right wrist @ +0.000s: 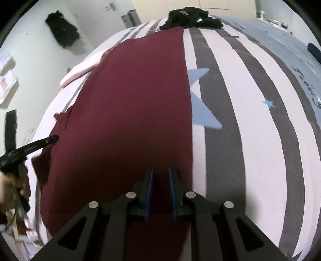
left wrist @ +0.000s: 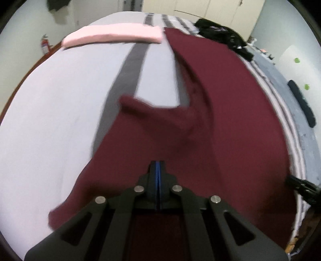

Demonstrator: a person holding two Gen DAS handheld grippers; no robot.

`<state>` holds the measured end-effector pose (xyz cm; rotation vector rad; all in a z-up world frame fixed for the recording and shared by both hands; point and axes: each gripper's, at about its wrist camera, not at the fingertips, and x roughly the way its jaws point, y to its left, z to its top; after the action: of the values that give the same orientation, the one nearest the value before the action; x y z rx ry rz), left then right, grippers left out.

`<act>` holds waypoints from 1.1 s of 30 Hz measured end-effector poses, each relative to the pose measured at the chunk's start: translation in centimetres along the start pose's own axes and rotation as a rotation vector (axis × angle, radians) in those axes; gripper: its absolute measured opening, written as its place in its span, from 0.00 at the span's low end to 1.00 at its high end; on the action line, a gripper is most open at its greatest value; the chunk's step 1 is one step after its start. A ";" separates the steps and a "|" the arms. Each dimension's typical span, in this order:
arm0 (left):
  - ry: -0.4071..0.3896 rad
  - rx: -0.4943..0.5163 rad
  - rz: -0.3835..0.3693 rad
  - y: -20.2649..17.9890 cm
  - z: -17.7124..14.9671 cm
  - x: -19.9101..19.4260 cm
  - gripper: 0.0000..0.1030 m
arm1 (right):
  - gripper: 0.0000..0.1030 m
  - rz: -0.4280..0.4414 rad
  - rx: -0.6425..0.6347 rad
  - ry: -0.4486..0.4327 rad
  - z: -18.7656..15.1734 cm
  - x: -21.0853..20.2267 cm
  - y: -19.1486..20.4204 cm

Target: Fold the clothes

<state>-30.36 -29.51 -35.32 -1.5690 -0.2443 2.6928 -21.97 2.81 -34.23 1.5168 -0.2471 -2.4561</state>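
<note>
A maroon garment (left wrist: 230,120) lies spread lengthwise over the striped bed (left wrist: 50,110), with one sleeve (left wrist: 140,109) flopped across a grey stripe. My left gripper (left wrist: 158,163) is shut, blue pads pressed together over the cloth at the garment's left side. In the right wrist view the left gripper (right wrist: 54,138) sits at the maroon garment's (right wrist: 130,110) left edge by the sleeve, with a hand (right wrist: 8,190) behind it. My right gripper (right wrist: 161,172) holds the near right edge, with maroon cloth filling the narrow gap between its pads.
A folded pink piece (left wrist: 112,35) lies at the far left of the bed, seen again as the pink piece (right wrist: 80,72). A heap of black clothes (right wrist: 190,17) sits at the far end. The bed cover (right wrist: 260,140) stretches to the right. A dark garment (right wrist: 62,30) hangs on the wall.
</note>
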 end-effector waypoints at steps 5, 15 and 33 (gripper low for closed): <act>-0.007 -0.055 0.081 -0.1 -2.6 -1.8 0.00 | 0.14 0.045 -0.051 0.030 -2.9 -1.8 -0.8; -0.039 -0.100 0.134 -2.2 -5.0 -6.6 0.00 | 0.17 0.050 -0.075 0.076 -7.6 -5.0 -1.1; -0.023 -0.076 0.131 2.4 -4.0 -3.2 0.02 | 0.19 0.205 -0.230 0.041 -6.9 -2.7 8.5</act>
<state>-25.17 -31.64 -34.77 -1.6294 -0.2559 2.8336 -13.67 -4.66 -32.73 1.3704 -0.1016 -2.2072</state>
